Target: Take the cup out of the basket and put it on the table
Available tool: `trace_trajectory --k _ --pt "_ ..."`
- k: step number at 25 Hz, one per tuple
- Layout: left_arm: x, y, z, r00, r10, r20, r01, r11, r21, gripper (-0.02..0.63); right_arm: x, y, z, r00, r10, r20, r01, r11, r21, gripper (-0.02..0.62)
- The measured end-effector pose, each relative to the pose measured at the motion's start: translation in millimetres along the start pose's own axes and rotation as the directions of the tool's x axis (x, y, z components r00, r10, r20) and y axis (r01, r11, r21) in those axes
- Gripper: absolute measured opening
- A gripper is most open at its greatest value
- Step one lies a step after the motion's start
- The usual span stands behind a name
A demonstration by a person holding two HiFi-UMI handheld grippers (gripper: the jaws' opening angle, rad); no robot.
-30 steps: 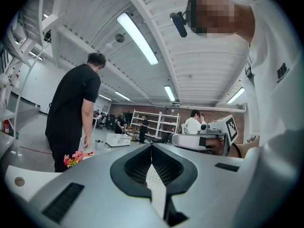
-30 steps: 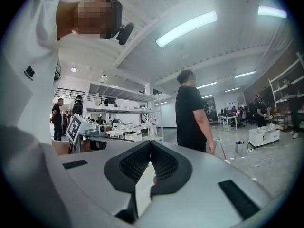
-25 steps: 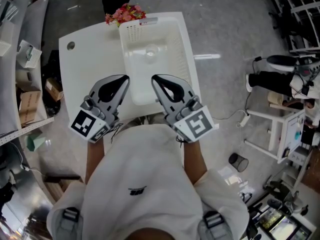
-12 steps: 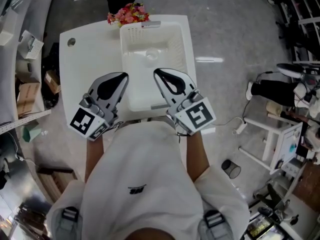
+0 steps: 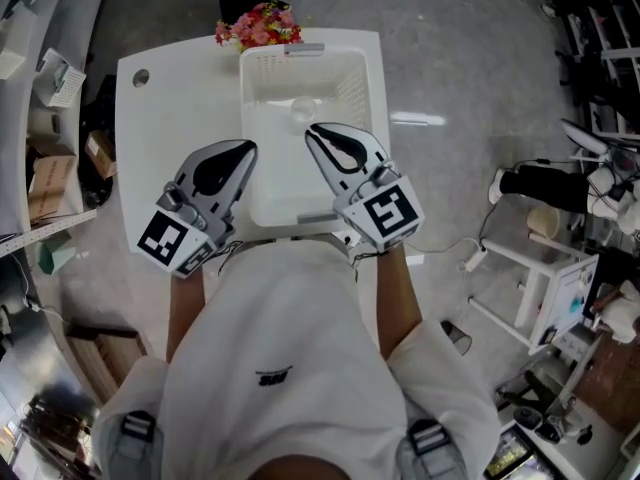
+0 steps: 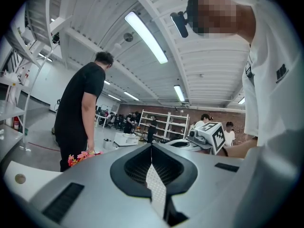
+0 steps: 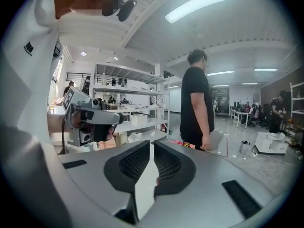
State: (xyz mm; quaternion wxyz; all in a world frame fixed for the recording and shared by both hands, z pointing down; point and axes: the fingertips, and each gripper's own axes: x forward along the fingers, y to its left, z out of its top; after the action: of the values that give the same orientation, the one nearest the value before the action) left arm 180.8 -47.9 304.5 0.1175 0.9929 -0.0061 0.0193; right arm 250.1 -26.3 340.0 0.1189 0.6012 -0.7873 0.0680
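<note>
Flowers (image 5: 258,26) behind basket (image 5: 262,70); cup (image 5: 303,109) inside; right gripper (image 5: 312,130) above basket.

Your white table (image 5: 170,128) stands on a glossy grey floor (image 5: 450,78), its top plain and rectangular. 1 white basket (image 5: 275,65) with perforated walls sits directly on it, set toward the right side and reaching from near your edge almost to the far edge. 1 small round hole (image 5: 140,77) marks the far left corner. 1 bunch of pink and red flowers (image 5: 258,26) lies at the far edge, just beside the basket's far left corner.
</note>
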Motion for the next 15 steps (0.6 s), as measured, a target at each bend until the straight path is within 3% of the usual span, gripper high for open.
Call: trace_trajectory --k 8,15 --pt "-3 3 -3 1.000 0.011 -0.004 -0.011 1.000 -0.002 0.012 12 -15 -18 0.996 0.000 -0.093 -0.008 0.997 -0.082 0.015" --pt "-9 8 -4 1.000 0.027 -0.001 -0.027 1.000 -0.008 0.012 29 -20 -37 0.981 0.013 -0.193 -0.045 0.986 -0.160 0.070"
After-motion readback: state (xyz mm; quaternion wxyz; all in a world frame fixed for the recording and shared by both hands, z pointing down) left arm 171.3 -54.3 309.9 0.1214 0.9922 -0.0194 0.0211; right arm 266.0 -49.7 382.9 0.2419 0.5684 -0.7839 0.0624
